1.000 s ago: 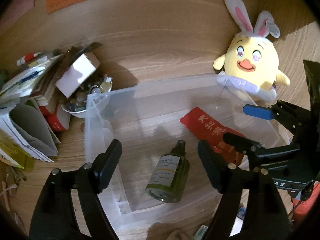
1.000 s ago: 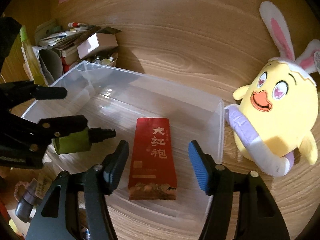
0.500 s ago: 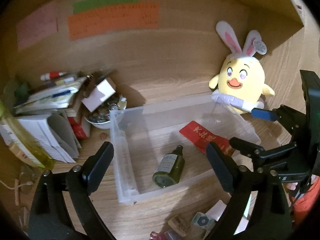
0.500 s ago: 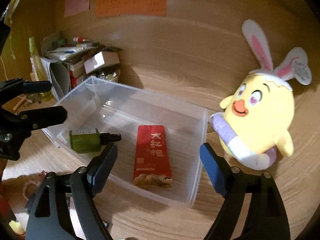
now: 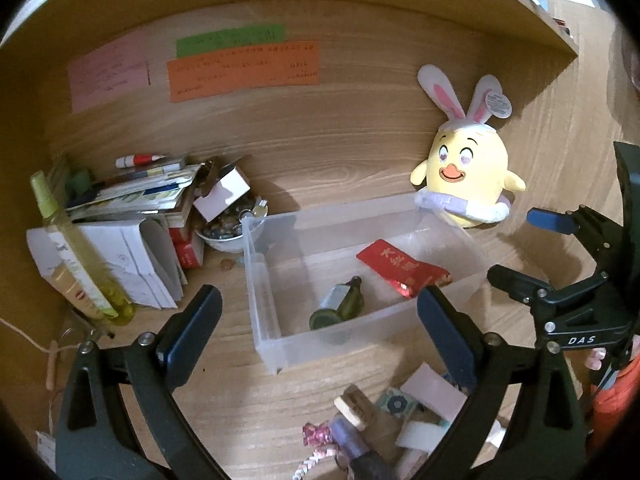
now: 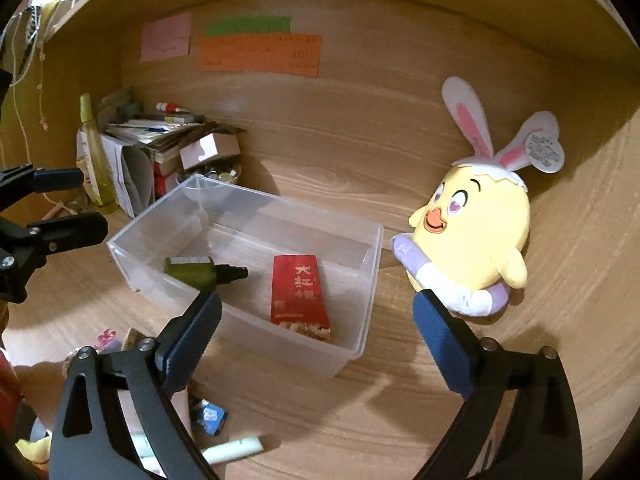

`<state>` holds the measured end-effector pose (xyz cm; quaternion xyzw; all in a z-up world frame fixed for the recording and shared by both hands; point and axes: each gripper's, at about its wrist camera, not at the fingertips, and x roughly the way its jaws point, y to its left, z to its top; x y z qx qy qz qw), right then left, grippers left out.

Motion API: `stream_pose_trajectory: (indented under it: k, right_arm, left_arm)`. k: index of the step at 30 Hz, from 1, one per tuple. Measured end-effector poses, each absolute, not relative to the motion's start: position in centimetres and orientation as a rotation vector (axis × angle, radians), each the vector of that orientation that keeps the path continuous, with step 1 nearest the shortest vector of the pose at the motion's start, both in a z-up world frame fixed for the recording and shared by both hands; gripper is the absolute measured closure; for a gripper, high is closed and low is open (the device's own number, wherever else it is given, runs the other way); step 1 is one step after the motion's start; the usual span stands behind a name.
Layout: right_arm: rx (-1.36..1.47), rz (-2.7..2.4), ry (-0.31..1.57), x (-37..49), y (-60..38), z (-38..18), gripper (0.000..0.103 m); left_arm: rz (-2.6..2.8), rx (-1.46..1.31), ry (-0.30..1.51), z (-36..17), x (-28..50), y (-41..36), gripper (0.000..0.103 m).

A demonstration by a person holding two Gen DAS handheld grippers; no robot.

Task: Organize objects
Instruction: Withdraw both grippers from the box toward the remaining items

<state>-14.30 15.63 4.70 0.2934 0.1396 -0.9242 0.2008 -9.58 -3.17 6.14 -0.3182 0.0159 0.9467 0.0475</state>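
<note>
Both grippers are opening and nothing is between their jaws: the left gripper [image 5: 318, 322] and the right gripper [image 6: 316, 330] hang before the clear box [image 6: 362, 344]. Inside the box lie the green bottle [image 6: 192, 272] and, beside it, the red packet [image 6: 298, 292]. The plush chick [image 6: 472, 216] sits just beside the box.

Bottle [image 5: 338, 307] and packet [image 5: 402, 271] side by side in bin [image 5: 264, 312], plush toy [image 5: 468, 178] behind its right end, paper stack [image 5: 132, 216] left

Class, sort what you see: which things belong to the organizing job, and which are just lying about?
Job: clear plastic bin, green spray bottle and red tea packet inside it.

Lying about: chick plush, paper stack, wall notes.
</note>
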Motion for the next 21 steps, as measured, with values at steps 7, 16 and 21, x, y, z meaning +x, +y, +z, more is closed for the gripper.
stream_pose_trajectory:
  k: [7, 16, 21]
  right_arm:
    - [0.824, -2.575, 0.381, -12.1, 16.2, 4.2, 0.007]
    - [0.882, -2.511, 0.402, -9.3, 15.7, 1.5, 0.007]
    - [0.908, -2.464, 0.413, -8.0, 15.2, -0.4, 0.007]
  left_arm:
    - [2.891, -0.994, 0.077, 4.9, -7.2, -3.1, 0.003]
    - [2.85, -1.092, -0.005, 2.2, -5.5, -3.4, 0.003]
    - [2.856, -1.09, -0.026, 0.6, -4.4, -2.5, 0.003]
